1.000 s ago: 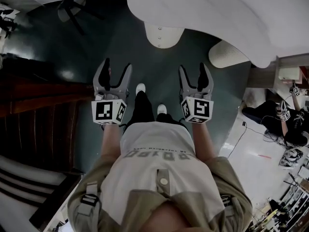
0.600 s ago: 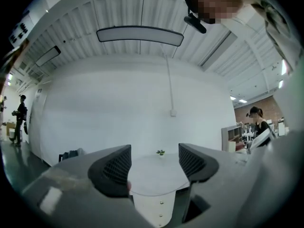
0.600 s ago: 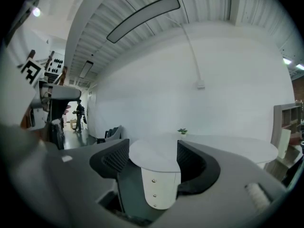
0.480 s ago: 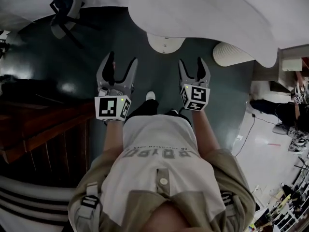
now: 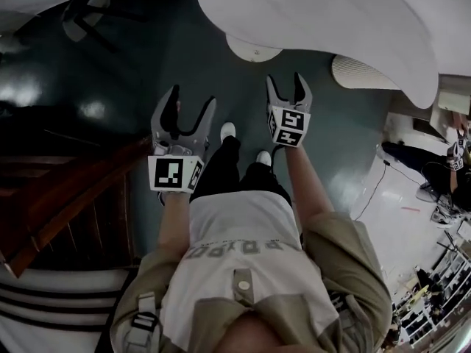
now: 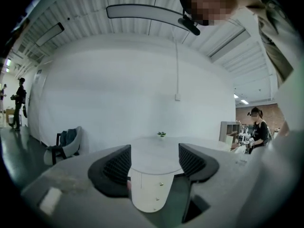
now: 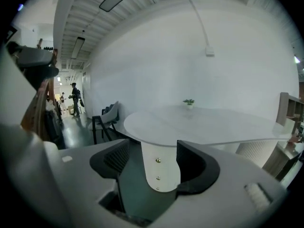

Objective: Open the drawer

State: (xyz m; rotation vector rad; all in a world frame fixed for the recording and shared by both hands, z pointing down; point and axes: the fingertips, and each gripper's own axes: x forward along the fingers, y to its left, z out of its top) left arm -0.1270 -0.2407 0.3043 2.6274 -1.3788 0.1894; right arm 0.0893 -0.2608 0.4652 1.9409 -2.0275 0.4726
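- While neither gripper touches it, the white round-fronted drawer pedestal [image 7: 160, 172], with small brass knobs in a column down its face, stands under the bench. It is ahead of both grippers and apart from them, and its front looks flush and shut.
- Above it spreads the white oval-topped bench [image 5: 331, 20], with a small green potted plant [image 7: 189, 101] on the far part of the top.
- The right gripper [image 5: 285, 88] is held the nearer of the two to the pedestal. Its jaws stand apart and grip nothing, and the pedestal shows beyond the gap between them.
- The left gripper [image 5: 191, 107] is held further back. Its jaws are spread wide, also with nothing in them.
- The person's white shoes [image 5: 227, 130] stand on the dark green glossy floor [image 5: 147, 65], just behind the grippers.
- A ribbed white cylindrical base [image 5: 360, 72] stands to the right of the pedestal, and a dark-framed chair with a pale seat [image 5: 85, 6] stands well off to the left.
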